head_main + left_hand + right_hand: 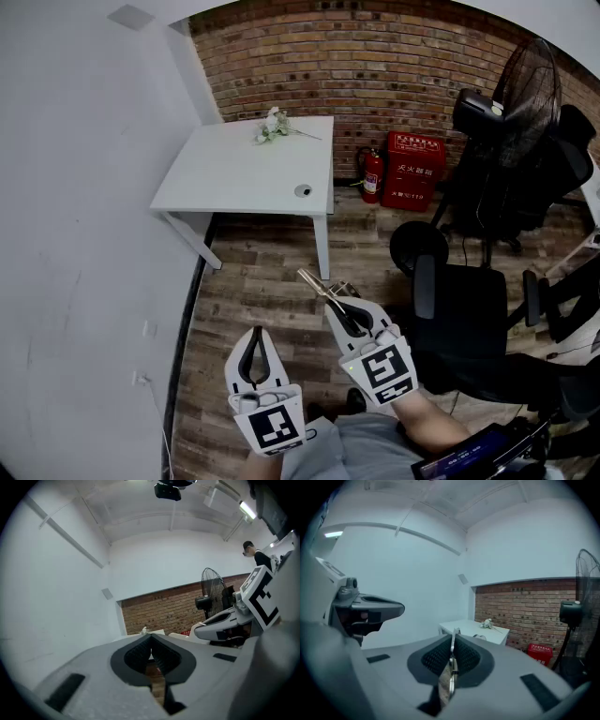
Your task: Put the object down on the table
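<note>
My right gripper [336, 302] is shut on a thin metal tool [317, 286], perhaps tongs or scissors, whose tip sticks out up and to the left over the wooden floor. In the right gripper view the tool [452, 654] stands edge-on, pinched between the ribbed pads. My left gripper [255, 330] hangs beside it, lower left, shut with nothing in it; its pads [140, 652] meet. The white table [234, 173] stands further ahead against the wall, well apart from both grippers.
A sprig of white flowers [273, 127] lies at the table's far edge, and a round grommet [303, 190] sits near its front right corner. Black office chairs [469, 309], a floor fan [525, 89] and a red extinguisher box [414, 169] crowd the right.
</note>
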Demonstrator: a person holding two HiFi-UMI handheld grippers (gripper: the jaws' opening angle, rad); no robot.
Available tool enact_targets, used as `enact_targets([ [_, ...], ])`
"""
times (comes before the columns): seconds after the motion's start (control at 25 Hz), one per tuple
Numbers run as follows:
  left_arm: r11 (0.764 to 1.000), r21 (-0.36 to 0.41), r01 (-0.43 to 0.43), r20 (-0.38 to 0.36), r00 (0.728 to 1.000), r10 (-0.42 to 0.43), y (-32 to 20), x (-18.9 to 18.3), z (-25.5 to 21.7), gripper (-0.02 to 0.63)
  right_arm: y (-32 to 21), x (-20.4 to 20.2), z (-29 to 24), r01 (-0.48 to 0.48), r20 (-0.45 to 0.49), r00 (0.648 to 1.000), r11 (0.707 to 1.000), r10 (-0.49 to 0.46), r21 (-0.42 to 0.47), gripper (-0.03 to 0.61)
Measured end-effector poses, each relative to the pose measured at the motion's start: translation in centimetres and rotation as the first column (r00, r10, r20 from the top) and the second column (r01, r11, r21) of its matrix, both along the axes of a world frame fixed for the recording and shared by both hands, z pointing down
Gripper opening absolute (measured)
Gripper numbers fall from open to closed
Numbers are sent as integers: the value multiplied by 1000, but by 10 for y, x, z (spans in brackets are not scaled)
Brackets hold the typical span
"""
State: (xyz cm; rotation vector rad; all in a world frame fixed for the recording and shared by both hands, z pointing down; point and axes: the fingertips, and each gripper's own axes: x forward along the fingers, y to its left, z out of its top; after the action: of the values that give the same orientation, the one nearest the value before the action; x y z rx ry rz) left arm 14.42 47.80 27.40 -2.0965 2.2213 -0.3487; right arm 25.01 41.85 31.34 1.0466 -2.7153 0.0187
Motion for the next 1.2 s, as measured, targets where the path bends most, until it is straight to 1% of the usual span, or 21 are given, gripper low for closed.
enact_targets([
  [0.24,1000,-3,9,7,1000,-9,-10,12,3,9,-13,10,-1,6,38,999,1000,-5,-15,17],
  [0.32,1000,-9,16,-1,1000,-16,-12,13,7,9,-17,8,-2,10,35,999,1000,-10,-9,17],
  [0.4,999,-9,39,-19,999,-39,-13,10,11,9,-20,4,-4,27,27,999,1000,-27,0,17],
  [0.52,998,-6,64,-14,998,-65,-18,5,20,9,-26,2,-1,44,24,999,999,-44,3,17],
  [0.68,997,-16,79,-22,997,-79,-28,-4,30,9,-39,-4,11,41,17,999,999,-41,-32,17],
  [0.8,996,-28,83,-30,996,-84,-45,-17,38,9,-56,-15,23,41,3,999,998,-41,-38,17],
  [0.92,996,-40,79,-34,996,-80,-70,-38,47,9,-73,-33,37,42,-7,999,997,-42,-61,17],
  [1.08,997,-51,57,-66,996,-60,-110,-68,55,9,-100,-66,57,38,-21,999,996,-40,-82,18],
  [1.2,997,-62,36,-67,997,-40,-141,-93,63,9,-127,-93,65,29,-30,999,995,-32,-93,18],
])
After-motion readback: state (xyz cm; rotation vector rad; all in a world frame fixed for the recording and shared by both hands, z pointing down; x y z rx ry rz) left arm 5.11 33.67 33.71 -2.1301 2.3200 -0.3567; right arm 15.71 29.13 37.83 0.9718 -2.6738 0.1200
